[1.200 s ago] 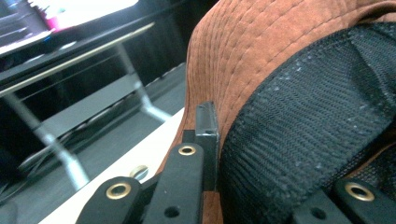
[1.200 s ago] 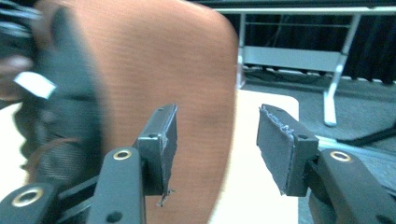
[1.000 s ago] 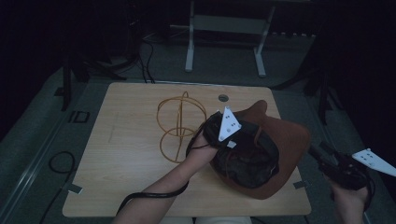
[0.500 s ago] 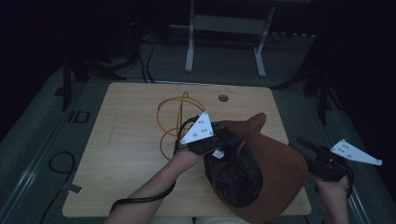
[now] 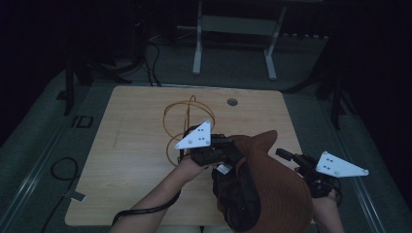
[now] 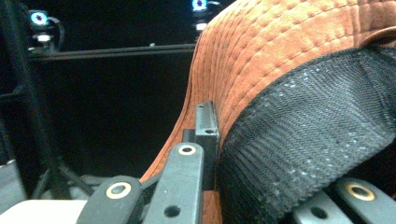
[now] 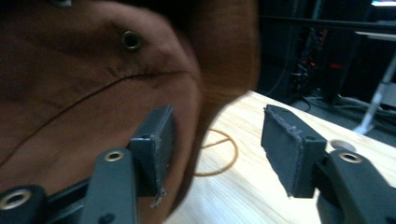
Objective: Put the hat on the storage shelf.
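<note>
**Brown hat held above the table**

Beneath both tools, the table (image 5: 136, 160). The brown hat (image 5: 277, 194) hangs clamped by its brim in the left hand-held gripper (image 5: 228, 145); the right hand-held gripper (image 5: 286, 156), jaws just parted and empty, sits beside its crown. An orange cord (image 5: 177, 119) lies beyond.

Matt brown suede-like cloth hat (image 5: 277, 194), black mesh lining, wood-grain table (image 5: 141, 145)
</note>
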Available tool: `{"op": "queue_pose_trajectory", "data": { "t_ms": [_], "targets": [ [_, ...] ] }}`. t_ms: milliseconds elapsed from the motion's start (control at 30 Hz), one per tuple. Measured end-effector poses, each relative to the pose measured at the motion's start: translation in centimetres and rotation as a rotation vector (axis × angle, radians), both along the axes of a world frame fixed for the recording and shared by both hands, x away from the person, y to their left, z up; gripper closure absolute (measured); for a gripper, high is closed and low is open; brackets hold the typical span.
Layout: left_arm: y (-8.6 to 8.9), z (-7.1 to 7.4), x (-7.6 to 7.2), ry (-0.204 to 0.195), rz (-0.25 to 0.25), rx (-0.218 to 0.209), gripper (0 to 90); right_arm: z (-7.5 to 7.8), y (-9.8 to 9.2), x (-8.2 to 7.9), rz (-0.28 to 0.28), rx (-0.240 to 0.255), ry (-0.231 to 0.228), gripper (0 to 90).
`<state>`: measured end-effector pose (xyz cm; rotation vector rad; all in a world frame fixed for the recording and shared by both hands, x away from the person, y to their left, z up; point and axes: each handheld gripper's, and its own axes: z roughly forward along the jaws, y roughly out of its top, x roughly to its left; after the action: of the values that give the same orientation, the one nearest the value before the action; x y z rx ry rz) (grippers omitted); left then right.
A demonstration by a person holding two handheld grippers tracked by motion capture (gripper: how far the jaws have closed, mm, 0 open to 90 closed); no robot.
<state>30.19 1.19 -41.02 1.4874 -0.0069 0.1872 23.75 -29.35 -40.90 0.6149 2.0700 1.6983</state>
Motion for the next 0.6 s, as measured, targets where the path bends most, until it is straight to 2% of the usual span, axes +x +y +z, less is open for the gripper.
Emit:
{"op": "queue_pose_trajectory", "data": {
  "t_ms": [33, 167, 233, 367, 433, 600],
  "targets": [
    [-0.1, 0.0, -0.1, -0.006, -0.013, -0.011, 86.6, 0.0, 0.4, 0.0, 0.013, -0.003, -0.009, 40.4],
    [-0.5, 0.3, -0.5, -0.015, -0.002, -0.009, 86.6, -0.1, 1.5, 0.3, 0.056, 0.015, -0.016, 39.1],
    [-0.8, 0.3, -0.5, -0.013, -0.010, -0.021, 86.6, -0.2, 1.9, 0.5, 0.067, 0.018, -0.021, 39.0],
    [-1.4, 0.5, -0.8, -0.025, -0.002, -0.016, 86.6, -0.4, 2.6, 0.9, 0.083, 0.031, -0.011, 38.4],
    [-1.7, 0.4, -0.9, -0.021, -0.015, -0.022, 86.6, -0.4, 2.9, 1.1, 0.083, 0.035, -0.010, 38.3],
    [-2.0, 0.4, -0.9, -0.011, -0.008, -0.017, 86.6, -0.5, 3.2, 1.6, 0.079, 0.053, -0.010, 39.7]
  ]
}}
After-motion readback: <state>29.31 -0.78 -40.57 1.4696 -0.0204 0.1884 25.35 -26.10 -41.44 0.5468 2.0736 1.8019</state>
